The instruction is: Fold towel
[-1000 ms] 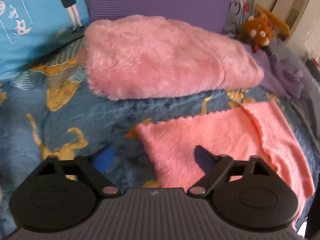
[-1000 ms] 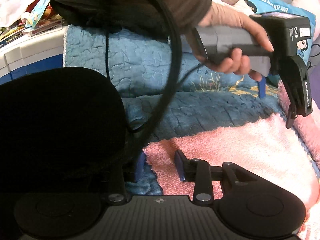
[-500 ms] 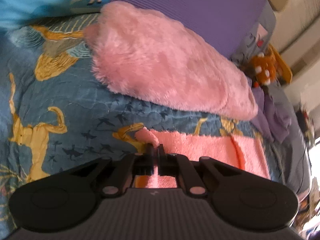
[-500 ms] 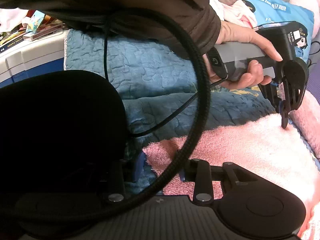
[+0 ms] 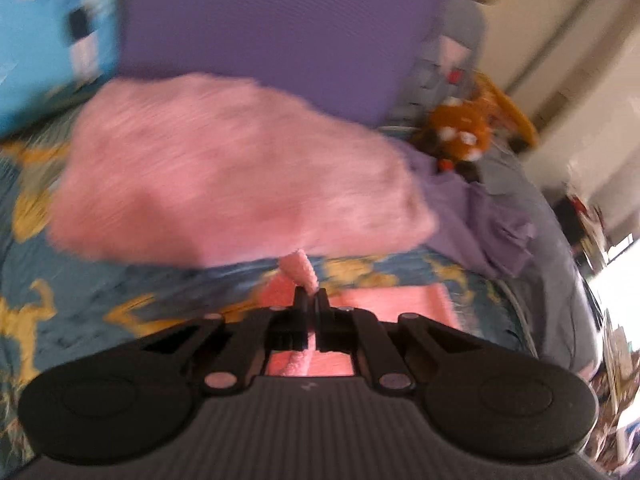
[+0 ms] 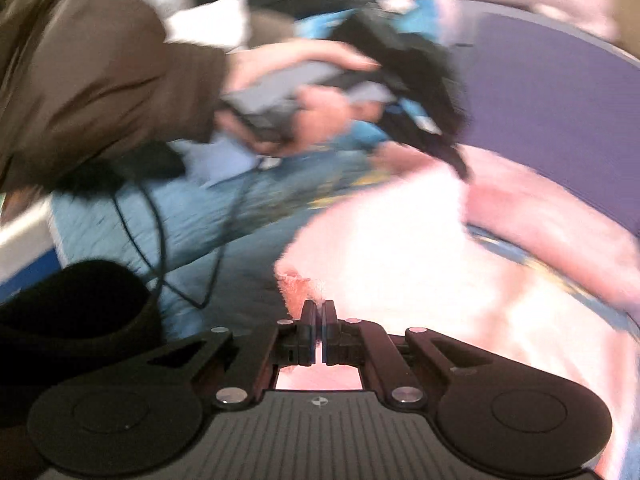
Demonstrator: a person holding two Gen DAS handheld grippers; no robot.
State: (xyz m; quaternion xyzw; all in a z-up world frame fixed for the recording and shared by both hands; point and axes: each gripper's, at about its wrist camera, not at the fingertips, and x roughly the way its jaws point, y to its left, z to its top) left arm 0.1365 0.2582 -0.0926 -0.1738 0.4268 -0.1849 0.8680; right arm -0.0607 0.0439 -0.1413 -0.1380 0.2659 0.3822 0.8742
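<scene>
Both claws, left (image 5: 311, 300) and right (image 6: 318, 312), pinch corners of the towel (image 5: 392, 300), probably light and limp beyond them.

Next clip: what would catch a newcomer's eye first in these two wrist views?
The pink towel on the blue patterned bedspread, a corner pinched in each shut gripper: left gripper, right gripper. Behind it lies a big fluffy pink cushion. At far right sits an orange plush toy.
</scene>
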